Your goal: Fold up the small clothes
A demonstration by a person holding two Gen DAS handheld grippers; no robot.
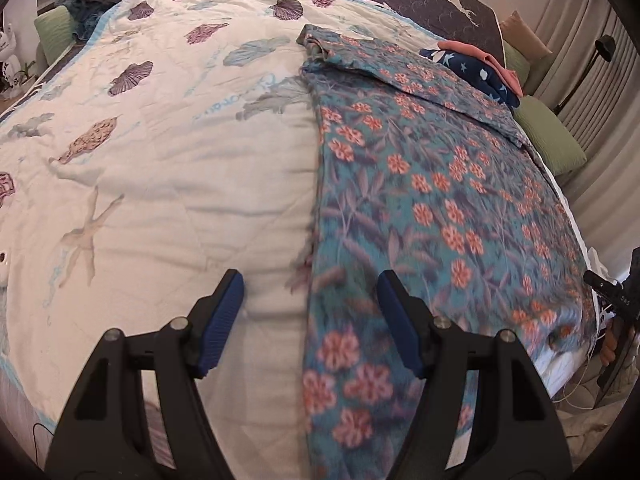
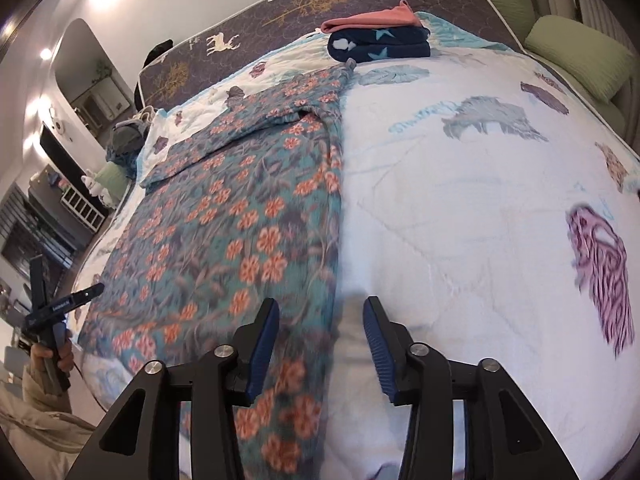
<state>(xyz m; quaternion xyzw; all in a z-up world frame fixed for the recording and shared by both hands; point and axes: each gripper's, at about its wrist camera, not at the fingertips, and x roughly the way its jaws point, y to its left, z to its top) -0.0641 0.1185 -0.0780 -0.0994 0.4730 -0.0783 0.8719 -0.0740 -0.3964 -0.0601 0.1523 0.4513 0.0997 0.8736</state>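
We hold two black tools with blue ribbed pads over a bed: the left tool (image 1: 310,312) and the right tool (image 2: 320,340) both stand apart, clamping nothing. One teal floral garment with orange blossoms (image 1: 432,184) lies flat on the white quilt printed with shells and starfish (image 1: 168,168), its near edge between each tool's pads. Two folded pieces, a navy star-print fleece (image 2: 380,42) under a pink one (image 2: 372,18), sit at the quilt's far end. Pale blue script on the quilt is unreadable.
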